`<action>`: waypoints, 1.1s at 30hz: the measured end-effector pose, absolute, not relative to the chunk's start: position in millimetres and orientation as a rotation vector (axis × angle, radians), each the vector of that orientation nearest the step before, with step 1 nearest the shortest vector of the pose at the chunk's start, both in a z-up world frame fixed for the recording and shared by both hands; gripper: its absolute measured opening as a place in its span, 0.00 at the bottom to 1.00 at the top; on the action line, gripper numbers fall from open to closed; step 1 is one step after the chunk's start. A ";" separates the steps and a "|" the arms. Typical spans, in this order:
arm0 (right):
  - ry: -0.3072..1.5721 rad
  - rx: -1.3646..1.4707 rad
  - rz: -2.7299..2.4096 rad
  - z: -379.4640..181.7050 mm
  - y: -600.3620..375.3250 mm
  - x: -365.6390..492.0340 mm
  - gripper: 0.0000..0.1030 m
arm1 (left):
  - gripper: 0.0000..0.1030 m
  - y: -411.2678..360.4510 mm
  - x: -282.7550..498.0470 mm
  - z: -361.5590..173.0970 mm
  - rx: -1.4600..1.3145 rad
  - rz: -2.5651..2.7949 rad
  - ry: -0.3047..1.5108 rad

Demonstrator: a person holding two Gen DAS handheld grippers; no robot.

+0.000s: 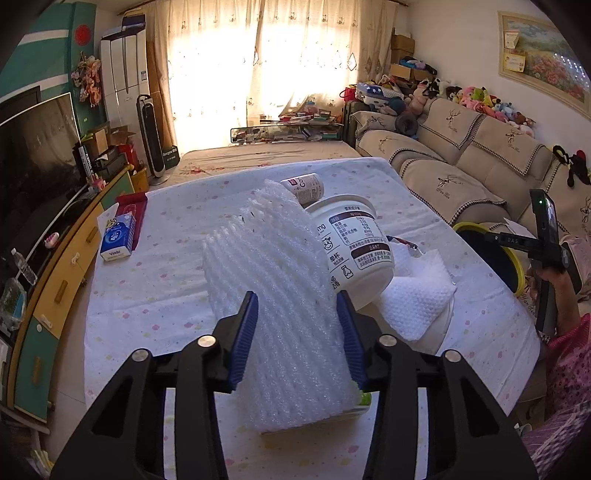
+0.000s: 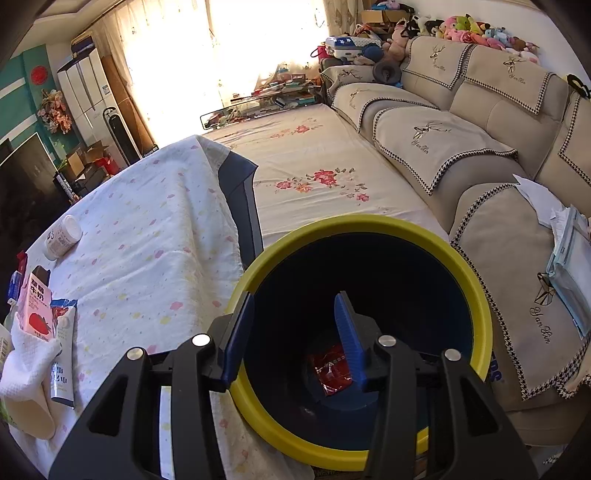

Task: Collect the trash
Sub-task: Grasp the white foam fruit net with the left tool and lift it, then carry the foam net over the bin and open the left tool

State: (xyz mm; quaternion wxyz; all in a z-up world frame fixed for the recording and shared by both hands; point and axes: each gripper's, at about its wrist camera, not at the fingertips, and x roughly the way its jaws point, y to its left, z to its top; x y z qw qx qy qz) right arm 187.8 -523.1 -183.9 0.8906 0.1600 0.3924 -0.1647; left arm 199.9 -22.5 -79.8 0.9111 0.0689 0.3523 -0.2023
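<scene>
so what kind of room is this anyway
Most likely a lived-in home living room: a beige sofa topped with plush toys, a flat TV on a low cabinet, and curtained windows behind a cloth-covered table.

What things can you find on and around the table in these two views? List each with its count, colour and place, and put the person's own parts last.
Foam net: one, white, between the left gripper's pads.
Yogurt tub: one, white, tilted behind the foam net.
Small bottle: one, white, lying at the table's far side.
Paper towel: one, white, right of the tub.
Tissue pack: one, blue and white, table's left edge.
Milk carton: one, pink, on the table.
Bin: one, yellow rim, dark inside, beside the table.
Wrapper: one, red, at the bin's bottom.
Sofa: one, beige, right side.
Left gripper: black, blue pads, shut on the foam net.
Right gripper: black, blue pads, open over the bin.
</scene>
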 end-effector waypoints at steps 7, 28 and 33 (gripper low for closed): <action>0.811 0.328 -0.336 -183.6 -521.7 187.3 0.43 | 0.15 -18.8 194.1 -64.8 0.130 -0.417 0.683; 0.711 0.296 -0.377 -150.6 -547.4 132.2 0.43 | 0.15 -160.6 155.0 -18.8 0.166 -0.709 0.575; 0.676 0.311 -0.428 -145.0 -575.3 97.1 0.45 | 0.15 -255.3 161.0 -41.7 0.226 -0.823 0.648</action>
